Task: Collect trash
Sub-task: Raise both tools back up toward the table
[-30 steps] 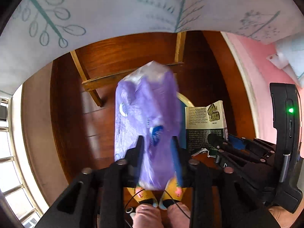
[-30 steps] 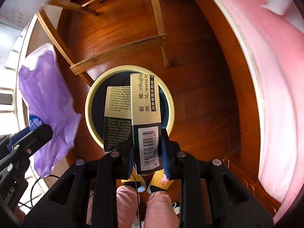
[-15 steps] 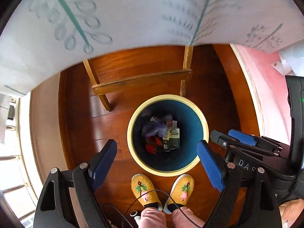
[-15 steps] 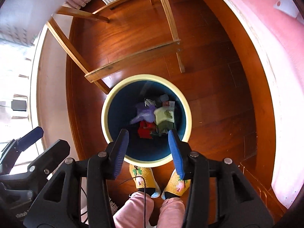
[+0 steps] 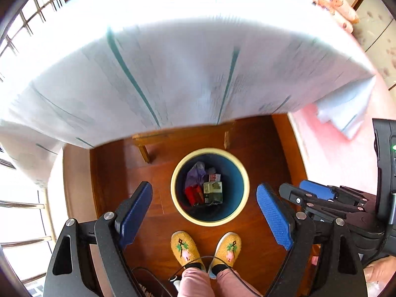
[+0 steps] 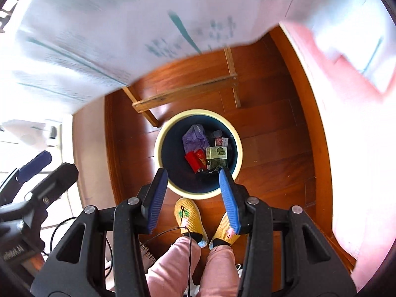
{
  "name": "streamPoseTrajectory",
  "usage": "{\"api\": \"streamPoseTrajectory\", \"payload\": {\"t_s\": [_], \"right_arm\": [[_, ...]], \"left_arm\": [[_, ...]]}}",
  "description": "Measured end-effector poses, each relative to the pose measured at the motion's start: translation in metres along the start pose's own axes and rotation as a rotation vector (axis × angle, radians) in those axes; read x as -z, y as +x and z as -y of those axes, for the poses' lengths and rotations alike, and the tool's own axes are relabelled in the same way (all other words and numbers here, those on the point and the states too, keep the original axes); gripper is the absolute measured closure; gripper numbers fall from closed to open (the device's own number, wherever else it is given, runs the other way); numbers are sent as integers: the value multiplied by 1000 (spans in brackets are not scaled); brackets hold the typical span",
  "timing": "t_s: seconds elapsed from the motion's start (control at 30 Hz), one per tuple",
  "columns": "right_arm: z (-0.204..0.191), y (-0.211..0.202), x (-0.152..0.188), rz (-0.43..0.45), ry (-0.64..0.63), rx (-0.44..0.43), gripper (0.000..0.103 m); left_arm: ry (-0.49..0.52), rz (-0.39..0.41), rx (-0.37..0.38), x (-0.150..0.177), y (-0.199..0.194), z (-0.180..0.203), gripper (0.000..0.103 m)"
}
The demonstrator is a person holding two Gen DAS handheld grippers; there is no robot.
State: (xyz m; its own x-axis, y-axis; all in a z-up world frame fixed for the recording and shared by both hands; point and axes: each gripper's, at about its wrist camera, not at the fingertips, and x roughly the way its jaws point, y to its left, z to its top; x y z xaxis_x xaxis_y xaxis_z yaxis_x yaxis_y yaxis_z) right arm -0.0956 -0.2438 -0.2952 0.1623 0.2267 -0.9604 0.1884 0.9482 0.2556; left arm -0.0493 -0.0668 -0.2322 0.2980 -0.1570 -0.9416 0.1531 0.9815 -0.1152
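One bin [image 5: 241, 173] stands on the wooden floor [image 5: 272, 153], holding one purple bag [image 5: 195, 176], one green box [image 5: 213, 191] and one red packet [image 5: 193, 194]. The left gripper [image 5: 204, 211] gapes wide, empty. The right gripper [image 6: 193, 193] is half open, empty, touching nothing.

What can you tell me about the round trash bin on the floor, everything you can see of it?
The trash bin is round, with a thick cream rim and a dark blue inside; it looks like plastic. It stands upright and open-topped on the reddish wood floor, just in front of the person's yellow slippers and beside a wooden frame's legs. At its bottom lie a crumpled purple bag, a red wrapper, a green-and-black box and smaller scraps. Neither gripper touches it.
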Motion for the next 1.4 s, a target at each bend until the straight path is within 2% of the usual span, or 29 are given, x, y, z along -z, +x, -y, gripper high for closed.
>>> {"api": "streamPoseTrajectory", "payload": {"t_s": [0.37, 0.67, 0.83, 1.0, 1.07, 1.23, 1.4], "right_arm": [[-41, -141, 13, 114, -117, -55, 63], [-69, -222, 8, 217, -192, -123, 63], [-83, -264, -1, 278, -228, -157, 63], [-95, -292, -18, 336, -276, -161, 63], [-95, -298, -30, 359, -285, -159, 63], [-97, -309, -68, 394, -276, -135, 63], [-97, -307, -112, 405, -231, -128, 62]], "left_arm": [[32, 159, 1, -12, -152, 5, 16], [76, 319, -32, -34, -249, 20, 14], [79, 366, -56, -54, -279, 28, 14], [28, 412, -87, -79, -311, 26, 14], [3, 420, -71, -91, -318, 21, 14], [-54, 407, -31, -128, -323, -1, 14], [-74, 393, 1, -177, -307, -31, 14]]}}
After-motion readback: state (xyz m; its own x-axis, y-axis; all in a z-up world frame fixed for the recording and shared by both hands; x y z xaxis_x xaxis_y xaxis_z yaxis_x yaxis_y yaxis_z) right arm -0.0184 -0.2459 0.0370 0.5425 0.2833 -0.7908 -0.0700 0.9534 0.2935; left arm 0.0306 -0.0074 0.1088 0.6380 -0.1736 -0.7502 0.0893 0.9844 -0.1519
